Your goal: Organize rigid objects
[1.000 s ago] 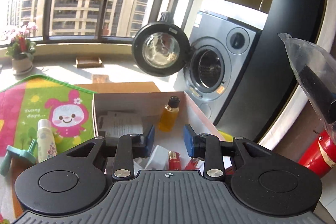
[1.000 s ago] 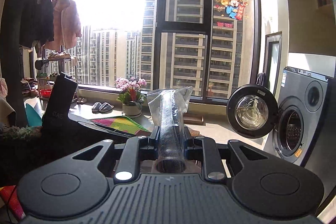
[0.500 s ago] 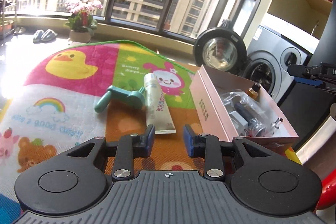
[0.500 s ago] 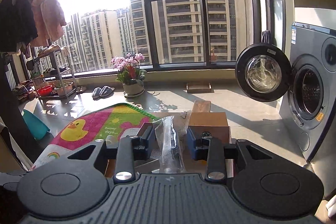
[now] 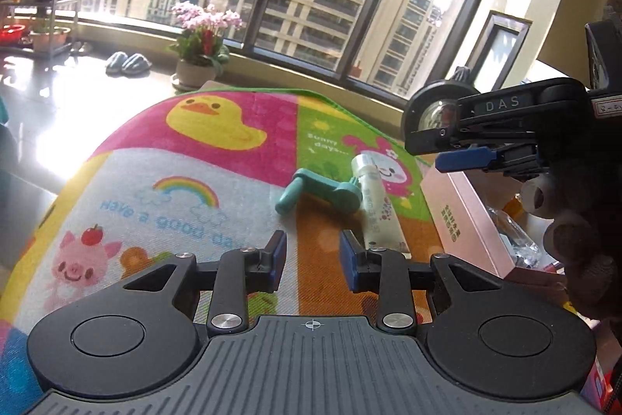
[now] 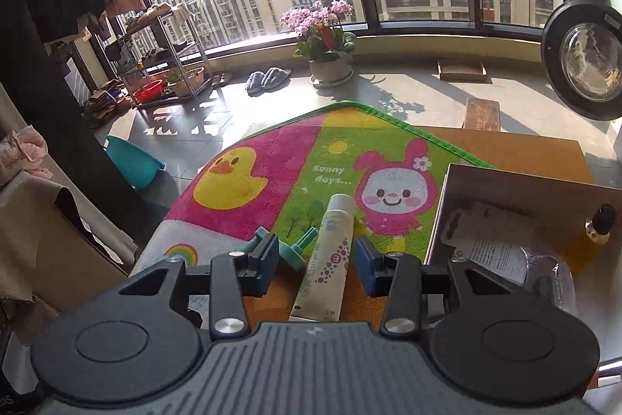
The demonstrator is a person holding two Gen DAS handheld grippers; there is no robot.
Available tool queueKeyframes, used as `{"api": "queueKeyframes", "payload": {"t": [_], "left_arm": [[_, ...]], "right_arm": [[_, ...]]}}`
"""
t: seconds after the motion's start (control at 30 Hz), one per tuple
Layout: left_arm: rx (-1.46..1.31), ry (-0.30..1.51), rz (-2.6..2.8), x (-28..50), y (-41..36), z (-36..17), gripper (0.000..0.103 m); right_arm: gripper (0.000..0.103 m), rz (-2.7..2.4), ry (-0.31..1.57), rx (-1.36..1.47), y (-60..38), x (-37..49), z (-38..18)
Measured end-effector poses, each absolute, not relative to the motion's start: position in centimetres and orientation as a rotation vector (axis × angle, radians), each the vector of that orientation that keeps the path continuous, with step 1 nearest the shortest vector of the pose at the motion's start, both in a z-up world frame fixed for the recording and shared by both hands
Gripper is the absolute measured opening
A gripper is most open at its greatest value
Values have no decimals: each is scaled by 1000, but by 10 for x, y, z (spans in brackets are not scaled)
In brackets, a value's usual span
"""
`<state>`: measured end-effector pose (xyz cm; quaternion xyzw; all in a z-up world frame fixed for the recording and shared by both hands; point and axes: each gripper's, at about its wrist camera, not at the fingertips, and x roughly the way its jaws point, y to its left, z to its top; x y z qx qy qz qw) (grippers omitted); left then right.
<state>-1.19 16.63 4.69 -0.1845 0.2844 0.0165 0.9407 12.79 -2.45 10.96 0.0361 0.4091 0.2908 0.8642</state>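
Observation:
A white tube (image 6: 328,259) lies on the cartoon mat (image 6: 272,158), with a teal plastic handle (image 5: 311,190) just left of it. My right gripper (image 6: 317,261) is open and empty, hovering over the tube, its jaws either side of it. The tube also shows in the left wrist view (image 5: 375,205). My left gripper (image 5: 313,259) is open and empty above the mat, near the tube's lower end. The pink box (image 5: 462,216) to the right holds a bagged item (image 6: 552,279), an amber bottle (image 6: 594,232) and a card pack (image 6: 486,240).
The right gripper's body (image 5: 505,131) and gloved hand hang over the box in the left wrist view. A washing machine door (image 6: 587,61) stands open at the far right. A flower pot (image 6: 328,65) and slippers (image 6: 268,78) sit by the window.
My right gripper let go of the bagged item, which now lies in the box, and swung left and down over the tube. My left gripper moved left over the mat.

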Motion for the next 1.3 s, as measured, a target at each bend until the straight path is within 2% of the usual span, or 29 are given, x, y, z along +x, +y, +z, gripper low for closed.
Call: {"api": "queueKeyframes", "payload": {"t": [0.1,0.23,0.33,0.53,0.6,0.73,0.87,1.0,1.17,1.3], "left_arm": [[-395,596,12,-16,171,42,33],[-406,592,0,-25,178,40,33],[-430,577,23,-29,185,40,33],[-458,572,54,-28,184,42,33],[-456,576,47,-27,179,43,33],[-426,580,10,-26,166,48,33],[-394,580,-19,-30,158,52,33],[-399,586,-51,-30,150,50,33],[-399,607,-83,-24,137,45,33],[-382,621,-91,-22,133,45,33]], "right_arm": [[52,504,882,53,6,154,89],[52,442,948,88,26,176,59],[45,474,955,83,29,163,44],[42,644,898,-30,18,92,50],[28,692,900,-54,11,71,53],[28,795,898,-74,-11,29,58],[28,769,759,-104,-66,-7,83],[28,541,675,-21,-155,-1,109],[28,275,793,204,-252,39,109],[28,284,858,348,-276,58,102]]}}
